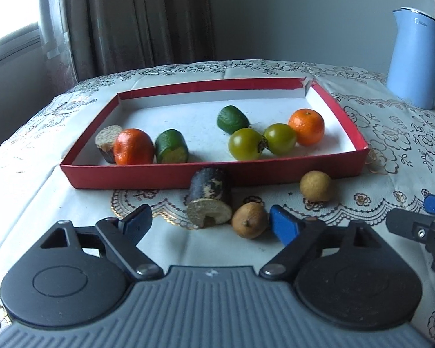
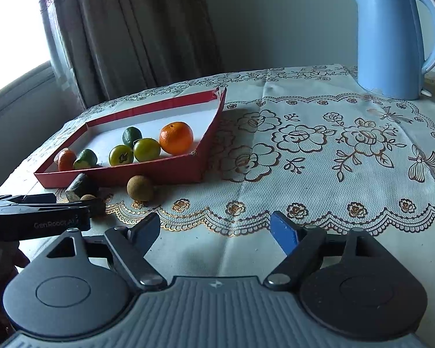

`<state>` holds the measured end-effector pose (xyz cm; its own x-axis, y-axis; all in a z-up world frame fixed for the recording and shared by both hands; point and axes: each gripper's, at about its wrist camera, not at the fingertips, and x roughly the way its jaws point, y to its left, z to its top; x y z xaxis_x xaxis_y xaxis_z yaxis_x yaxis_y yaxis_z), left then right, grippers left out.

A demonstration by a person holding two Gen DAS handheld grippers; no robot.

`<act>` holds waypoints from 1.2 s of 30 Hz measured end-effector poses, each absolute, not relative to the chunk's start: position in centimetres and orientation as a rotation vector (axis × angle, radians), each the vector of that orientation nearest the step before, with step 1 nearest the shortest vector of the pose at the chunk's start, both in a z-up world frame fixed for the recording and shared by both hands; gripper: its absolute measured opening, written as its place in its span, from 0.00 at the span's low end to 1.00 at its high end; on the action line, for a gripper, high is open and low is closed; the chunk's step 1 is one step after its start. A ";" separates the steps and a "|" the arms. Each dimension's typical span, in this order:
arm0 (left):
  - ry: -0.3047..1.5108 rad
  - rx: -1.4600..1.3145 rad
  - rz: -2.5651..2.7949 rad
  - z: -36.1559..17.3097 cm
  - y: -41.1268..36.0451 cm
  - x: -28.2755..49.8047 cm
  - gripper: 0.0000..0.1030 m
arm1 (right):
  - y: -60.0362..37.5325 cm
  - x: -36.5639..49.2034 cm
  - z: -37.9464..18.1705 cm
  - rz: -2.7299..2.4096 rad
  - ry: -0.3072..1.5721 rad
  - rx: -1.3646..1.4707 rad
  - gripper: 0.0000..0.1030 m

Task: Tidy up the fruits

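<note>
Left gripper [image 1: 210, 221] jaws apart around cane stub [image 1: 210, 203] near tray [image 1: 214, 175]; right gripper [image 2: 216, 230] apart, idle.

This is a room in a home. The tabletop [image 2: 304, 156] wears a lace floral tablecloth [image 2: 348, 139], a blue electric kettle [image 2: 391, 37] stands on it, and brown curtains [image 2: 136, 29] hang beside a window [image 2: 11, 29].

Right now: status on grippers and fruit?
Left gripper open around dark cylinder piece. Right gripper open, empty. Three pieces outside red tray.
</note>
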<state>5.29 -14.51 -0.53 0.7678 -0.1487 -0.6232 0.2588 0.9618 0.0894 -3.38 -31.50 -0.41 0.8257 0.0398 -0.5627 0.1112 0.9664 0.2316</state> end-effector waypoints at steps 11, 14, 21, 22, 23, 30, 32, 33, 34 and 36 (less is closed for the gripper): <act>0.671 0.167 -0.243 -0.6 -15.4 5.3 0.62 | -31.5 -3.4 -0.4 -0.038 0.600 0.261 0.81; 0.665 0.167 -0.235 -0.6 -15.4 5.2 0.55 | -31.5 -3.4 -0.4 -0.036 0.600 0.262 0.82; 0.656 0.169 -0.238 -0.4 -15.0 4.3 0.48 | -31.4 -3.3 -0.4 -0.031 0.606 0.255 0.84; 0.650 0.178 -0.231 -0.3 -15.0 4.1 0.34 | -31.3 -3.3 -0.4 -0.031 0.608 0.251 0.84; 0.651 0.188 -0.222 -0.3 -15.0 3.9 0.31 | -31.2 -3.2 -0.4 -0.032 0.610 0.245 0.84; 0.610 0.167 -0.230 0.6 -13.1 2.8 0.24 | -31.0 -3.1 -0.4 -0.034 0.618 0.223 0.85; 0.594 0.169 -0.221 0.9 -12.6 2.5 0.24 | -30.7 -3.0 -0.4 -0.037 0.623 0.207 0.85; 0.590 0.166 -0.219 1.0 -12.3 2.4 0.24 | -30.6 -2.9 -0.4 -0.040 0.627 0.196 0.85; 0.588 0.160 -0.221 1.1 -12.0 2.4 0.24 | -30.4 -2.9 -0.5 -0.044 0.632 0.182 0.85; 0.583 0.152 -0.220 1.2 -11.5 2.2 0.24 | -30.0 -2.7 -0.5 -0.053 0.641 0.152 0.85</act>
<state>2.22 -11.51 1.22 0.8125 -0.1619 -0.5600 0.2478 0.9655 0.0803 -2.74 -30.00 -0.48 0.8004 -0.0024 -0.5994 0.0964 0.9875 0.1248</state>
